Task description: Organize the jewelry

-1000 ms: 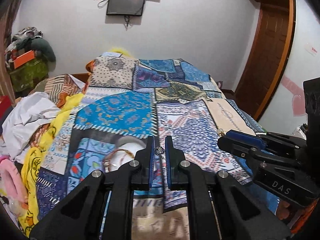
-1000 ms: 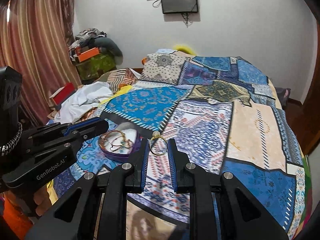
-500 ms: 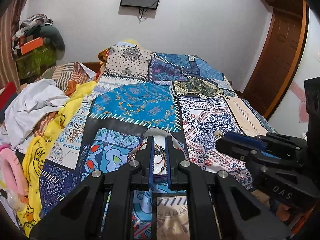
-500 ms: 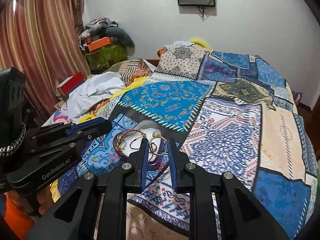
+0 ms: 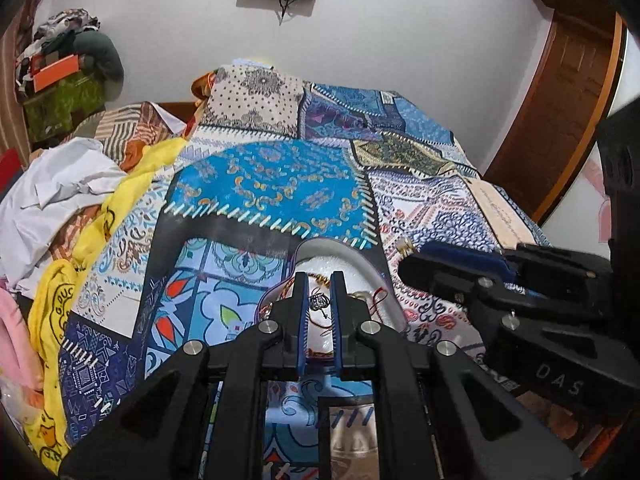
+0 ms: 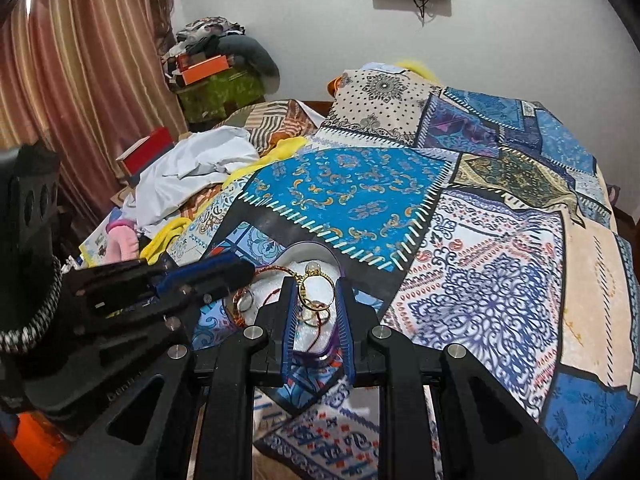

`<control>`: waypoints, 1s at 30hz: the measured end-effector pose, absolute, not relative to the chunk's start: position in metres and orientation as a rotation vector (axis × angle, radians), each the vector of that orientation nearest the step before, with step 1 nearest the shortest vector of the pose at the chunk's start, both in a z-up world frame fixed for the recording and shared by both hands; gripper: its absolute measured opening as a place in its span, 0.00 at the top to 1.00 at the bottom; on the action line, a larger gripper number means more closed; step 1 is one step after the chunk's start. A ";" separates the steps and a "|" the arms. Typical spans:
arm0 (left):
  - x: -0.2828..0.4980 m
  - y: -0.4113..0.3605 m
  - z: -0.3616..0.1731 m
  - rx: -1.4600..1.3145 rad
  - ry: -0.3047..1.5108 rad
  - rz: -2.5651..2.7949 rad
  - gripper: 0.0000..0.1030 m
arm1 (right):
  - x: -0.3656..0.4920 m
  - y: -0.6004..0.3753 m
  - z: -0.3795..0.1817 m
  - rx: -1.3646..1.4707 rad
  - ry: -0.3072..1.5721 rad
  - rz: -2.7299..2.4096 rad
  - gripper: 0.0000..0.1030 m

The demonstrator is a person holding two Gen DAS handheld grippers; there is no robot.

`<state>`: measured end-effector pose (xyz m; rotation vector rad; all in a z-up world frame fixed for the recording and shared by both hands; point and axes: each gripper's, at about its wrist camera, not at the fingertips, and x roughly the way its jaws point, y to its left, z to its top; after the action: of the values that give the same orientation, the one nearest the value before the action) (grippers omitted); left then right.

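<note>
Both grippers sit side by side over the same dish, pointing down at it.

Left gripper: jaws nearly together, clamped on a small silver filigree ornament pinched between the blue pads near the tips. A thin dark pin or chain end hangs from it.

Right gripper: jaws clamped on a gold ring with a pale stone, ring held upright across the gap, stone at the top. A second gold loop shows just below it between the pads; can't tell if that one is held or lying in the dish.

Directly under and just ahead of both sets of tips: purple-rimmed dish with a white fluffy lining, resting on the blue patchwork-print bedspread. In the dish: gold bangles and a thin red cord, left of the right gripper's tips.

Far left of both tools: pile of white and yellow clothes on the bed edge.
</note>
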<state>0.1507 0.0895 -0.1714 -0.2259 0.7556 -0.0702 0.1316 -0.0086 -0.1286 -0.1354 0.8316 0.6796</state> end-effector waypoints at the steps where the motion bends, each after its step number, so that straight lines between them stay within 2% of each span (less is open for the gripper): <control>1: 0.151 0.090 -0.173 -0.226 0.759 -0.070 0.92 | 0.133 -0.006 -0.130 -0.140 0.832 0.677 0.83; 20: 0.155 0.107 -0.178 -0.286 0.777 -0.040 0.92 | 0.153 0.016 -0.149 -0.163 0.932 0.695 0.82; 25: 0.148 0.106 -0.166 -0.286 0.760 -0.029 0.91 | 0.146 0.011 -0.139 -0.165 0.896 0.683 0.73; 30: 0.133 0.099 -0.140 -0.265 0.710 -0.027 0.91 | 0.137 0.002 -0.121 -0.154 0.853 0.672 0.73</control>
<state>0.1335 0.0995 -0.1401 -0.2652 0.7099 -0.0270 0.1375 0.0021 -0.1211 -0.1545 0.8529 0.6718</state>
